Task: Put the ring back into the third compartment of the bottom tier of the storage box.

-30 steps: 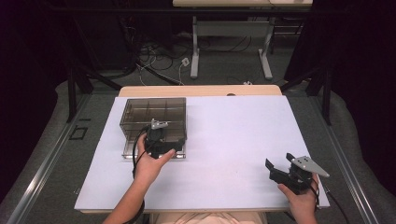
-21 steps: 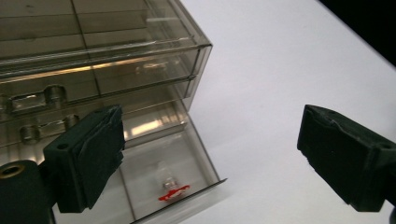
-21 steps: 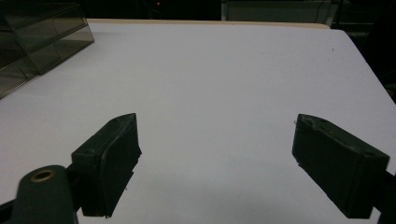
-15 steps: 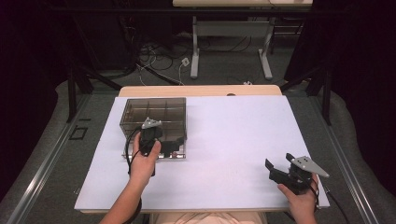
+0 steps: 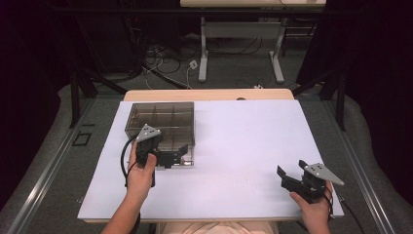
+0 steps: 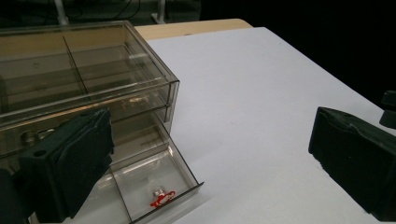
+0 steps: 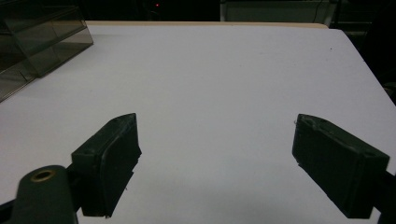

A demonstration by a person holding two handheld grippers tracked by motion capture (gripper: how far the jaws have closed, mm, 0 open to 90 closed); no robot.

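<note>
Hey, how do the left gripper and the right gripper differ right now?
The left gripper hovers at the clear drawer box, by its pulled-out drawer; the right gripper sits over bare table near the front right corner. The left gripper's jaws have just been opening, nothing between them; the right gripper's simply stand apart. Both are open and empty.

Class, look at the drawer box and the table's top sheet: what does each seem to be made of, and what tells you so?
Drawer box: likely smoke-tinted clear plastic; inner dividers show through glossy walls.
Table sheet: matte white, perhaps laminate or board; no glare.
</note>
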